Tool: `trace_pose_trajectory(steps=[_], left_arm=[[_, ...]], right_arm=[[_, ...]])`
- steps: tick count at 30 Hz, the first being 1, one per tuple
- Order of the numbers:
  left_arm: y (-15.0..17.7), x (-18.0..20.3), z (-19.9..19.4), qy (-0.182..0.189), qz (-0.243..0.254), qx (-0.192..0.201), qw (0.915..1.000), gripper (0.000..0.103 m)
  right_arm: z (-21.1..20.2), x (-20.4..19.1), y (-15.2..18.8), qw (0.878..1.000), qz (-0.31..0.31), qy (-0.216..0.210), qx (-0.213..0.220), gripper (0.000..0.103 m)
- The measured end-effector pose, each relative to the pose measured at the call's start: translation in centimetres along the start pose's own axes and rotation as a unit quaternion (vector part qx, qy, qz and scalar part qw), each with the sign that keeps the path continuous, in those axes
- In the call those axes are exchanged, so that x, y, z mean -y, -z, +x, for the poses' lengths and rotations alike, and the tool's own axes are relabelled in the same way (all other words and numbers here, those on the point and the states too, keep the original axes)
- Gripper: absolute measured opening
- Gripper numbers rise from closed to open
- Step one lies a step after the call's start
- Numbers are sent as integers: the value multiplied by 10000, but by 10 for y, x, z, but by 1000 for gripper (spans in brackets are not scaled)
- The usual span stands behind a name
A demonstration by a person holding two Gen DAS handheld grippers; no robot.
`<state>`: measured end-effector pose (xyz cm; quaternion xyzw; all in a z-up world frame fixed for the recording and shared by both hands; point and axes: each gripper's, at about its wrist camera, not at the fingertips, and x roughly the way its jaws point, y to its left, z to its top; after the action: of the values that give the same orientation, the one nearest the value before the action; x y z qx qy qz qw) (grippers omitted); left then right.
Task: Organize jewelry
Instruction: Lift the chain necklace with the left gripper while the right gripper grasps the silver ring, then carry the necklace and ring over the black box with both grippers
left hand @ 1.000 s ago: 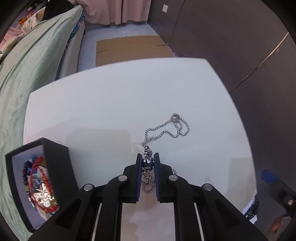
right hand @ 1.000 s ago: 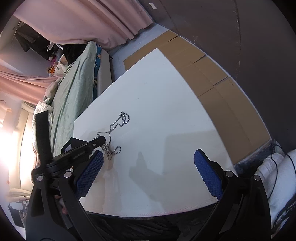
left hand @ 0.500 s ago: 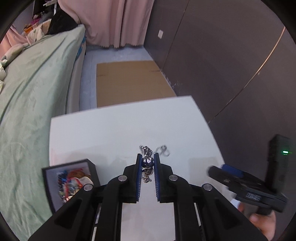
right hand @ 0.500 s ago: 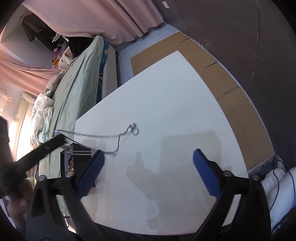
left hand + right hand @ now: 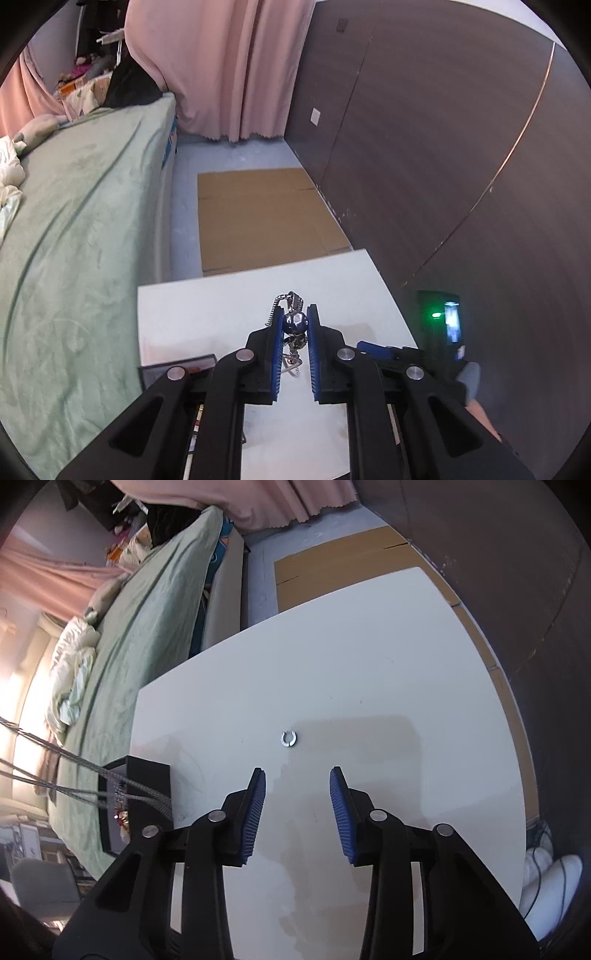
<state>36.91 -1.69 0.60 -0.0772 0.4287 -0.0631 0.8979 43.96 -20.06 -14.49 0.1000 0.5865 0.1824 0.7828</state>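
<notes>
My left gripper is shut on the silver chain necklace, gripping its round pendant, held high above the white table. The chain hangs in strands across the left of the right wrist view, over the black jewelry box. The box's rim shows just left of my left fingers. My right gripper is open and empty above the table. A small silver open ring lies on the table just ahead of the right fingertips.
A bed with a green cover runs along the table's left side. Flattened cardboard lies on the floor beyond the table. A dark wall stands on the right. The right gripper's body shows at the table's right edge.
My left gripper has lifted the necklace fully off the table and toward the box. A silver ring stayed behind on the table. My right gripper moved in to face it, jaws narrower.
</notes>
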Motion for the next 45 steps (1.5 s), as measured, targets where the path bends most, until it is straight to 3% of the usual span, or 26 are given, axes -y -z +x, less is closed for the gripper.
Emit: trace_pose_trajectory(steps=[15,26,35,45], left_arm=[[-25,-16,-67,-129,-61,523,9985,10],[-41,-26,-121,-203,-100,955,9952,10],[-59,-25,-172,-288,-2,1358,9903,10],[-61,-31,-184,-374,54,1395,9895,10]], right_arm=[[42,-42,-21,9930,-847,785,-245,23],[63,-49,-19,9863,-1055,1220,-348,14],[63,-50,-22,9861,-1019,1262,-372,13],[19,-61,-2,9938,-920,621,20,13]])
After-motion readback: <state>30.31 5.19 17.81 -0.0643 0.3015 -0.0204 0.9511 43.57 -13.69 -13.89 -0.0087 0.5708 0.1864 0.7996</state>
